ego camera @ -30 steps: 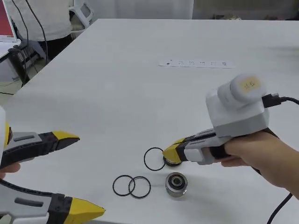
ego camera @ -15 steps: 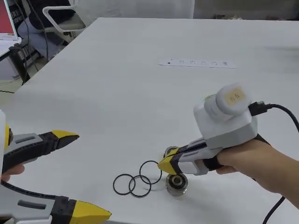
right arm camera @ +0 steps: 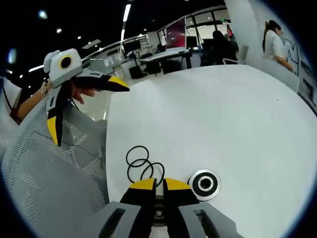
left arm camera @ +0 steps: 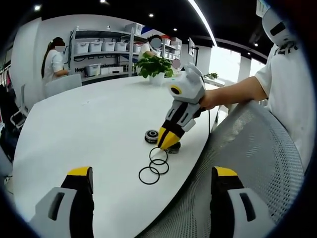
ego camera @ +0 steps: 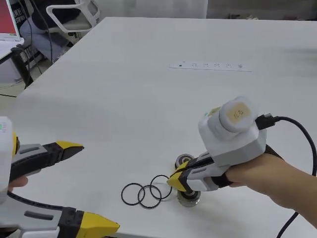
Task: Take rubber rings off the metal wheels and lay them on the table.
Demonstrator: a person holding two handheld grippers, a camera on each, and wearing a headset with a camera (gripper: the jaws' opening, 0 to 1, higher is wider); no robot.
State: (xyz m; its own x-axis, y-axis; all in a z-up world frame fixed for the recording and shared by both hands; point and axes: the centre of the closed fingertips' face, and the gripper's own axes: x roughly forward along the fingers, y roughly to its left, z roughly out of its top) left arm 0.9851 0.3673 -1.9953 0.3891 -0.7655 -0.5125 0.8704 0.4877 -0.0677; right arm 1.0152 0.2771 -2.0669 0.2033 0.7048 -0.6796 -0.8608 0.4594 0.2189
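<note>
White table (ego camera: 148,99) noted as the work surface, in a lit room with shelving behind. Three black rubber rings are seen chained near its front edge: the left ring (ego camera: 122,194) and the middle ring (ego camera: 148,207) lie flat and overlap, and the third rubber ring (ego camera: 160,175) overlaps the middle one and runs into the tips of the right gripper (ego camera: 174,181). In the right gripper view those jaws are drawn almost together, with that ring pinched between the yellow tips. Directly below the tips a metal wheel (ego camera: 189,199) is seen standing on the table, partly covered by the gripper. A second metal wheel (ego camera: 184,160) sits just behind it, apart from the jaws and with its face up. The right gripper is held by a hand (ego camera: 270,178), and a black cable (ego camera: 297,141) is seen leaving its rear. The left gripper (ego camera: 101,187) is held low at the near left, well apart from the rings, its jaws spread wide with nothing between them. A white power strip (ego camera: 210,65) is recorded farther back on the table. An office chair (ego camera: 74,12) stands beyond the far left corner.
</note>
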